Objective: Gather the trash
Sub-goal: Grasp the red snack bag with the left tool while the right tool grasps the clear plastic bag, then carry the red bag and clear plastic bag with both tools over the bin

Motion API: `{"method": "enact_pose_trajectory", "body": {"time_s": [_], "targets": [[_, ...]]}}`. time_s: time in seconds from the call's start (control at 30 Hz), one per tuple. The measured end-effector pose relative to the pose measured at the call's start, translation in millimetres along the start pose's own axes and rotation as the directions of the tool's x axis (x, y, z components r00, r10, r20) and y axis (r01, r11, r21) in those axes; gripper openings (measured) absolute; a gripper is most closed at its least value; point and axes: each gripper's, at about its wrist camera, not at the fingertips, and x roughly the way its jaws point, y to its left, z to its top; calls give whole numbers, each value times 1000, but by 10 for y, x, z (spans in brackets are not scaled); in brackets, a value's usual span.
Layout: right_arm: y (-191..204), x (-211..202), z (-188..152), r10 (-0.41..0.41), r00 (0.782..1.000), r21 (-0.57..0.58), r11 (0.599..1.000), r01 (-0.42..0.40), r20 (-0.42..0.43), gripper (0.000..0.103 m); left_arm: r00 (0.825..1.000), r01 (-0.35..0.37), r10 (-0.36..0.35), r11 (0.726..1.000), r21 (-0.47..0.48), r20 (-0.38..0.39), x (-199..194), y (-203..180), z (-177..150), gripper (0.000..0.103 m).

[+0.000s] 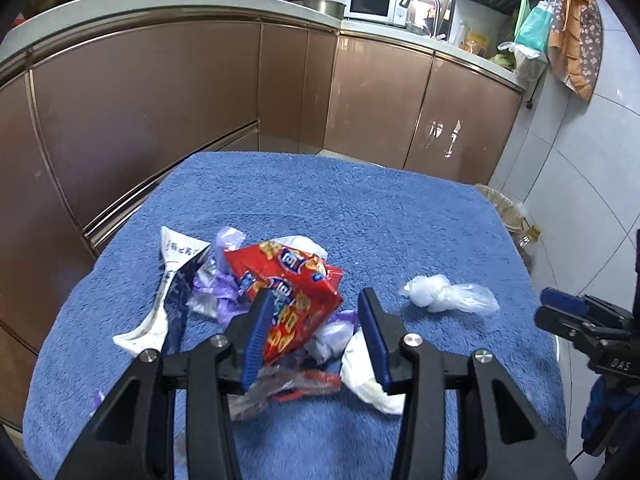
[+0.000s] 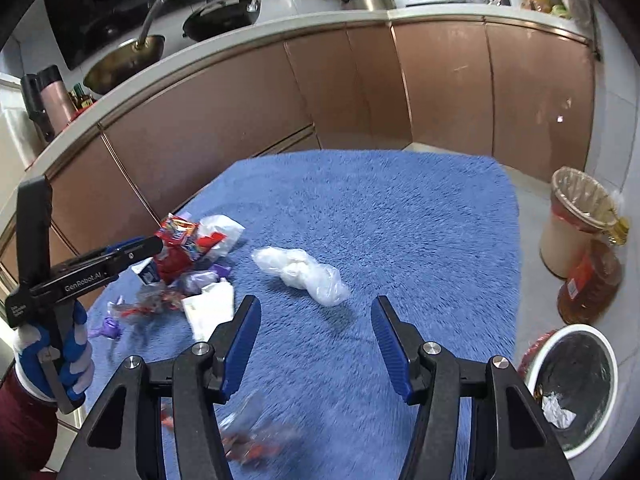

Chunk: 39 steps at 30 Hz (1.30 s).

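- A black-lined bin (image 2: 576,392) stands on the floor at the table's right; crumpled white paper (image 2: 558,410) lies in it.
- A second, tan-lined bin (image 2: 576,224) stands farther back beside an oil bottle (image 2: 588,280); its contents are hidden.
- On the blue towel (image 1: 360,208), the trash pile includes a red snack bag (image 1: 288,292), purple plastic (image 1: 224,288) and a white wrapper (image 1: 168,280).
- A clear knotted bag (image 2: 300,272) lies apart from the pile, ahead of the right gripper (image 2: 316,340).
- The left gripper (image 1: 316,340) has its fingers spread around the red bag; contact is unclear.
- The right gripper's fingers are spread, with nothing between them.
- A blurred red and clear wrapper (image 2: 248,440) is partly hidden under the right gripper.
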Motion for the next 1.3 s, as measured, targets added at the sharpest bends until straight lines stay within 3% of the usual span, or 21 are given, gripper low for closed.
{"method": "enact_pose_trajectory", "body": {"time_s": [0.17,0.47,0.7,0.83,1.3], "targets": [[-66,293,117,34,999,-19,999,-35,-33,58,999,3,-3,1000,6,-42,215,10,-5,16],[-48,748,205,96,990,-44,994,-101,-99,57,999,20,-21,1000,-10,-40,287,60,-38,11],[-10,883,142,125,984,-31,991,-130,-131,20,999,42,-43,999,-34,-23,211,108,-73,9],[19,874,112,124,982,-41,991,-131,-142,11,999,53,-53,998,-44,-4,73,136,-86,4],[317,52,107,127,992,-74,989,-128,-14,10,990,83,-76,995,-59,115,-736,250,-127,4]]}}
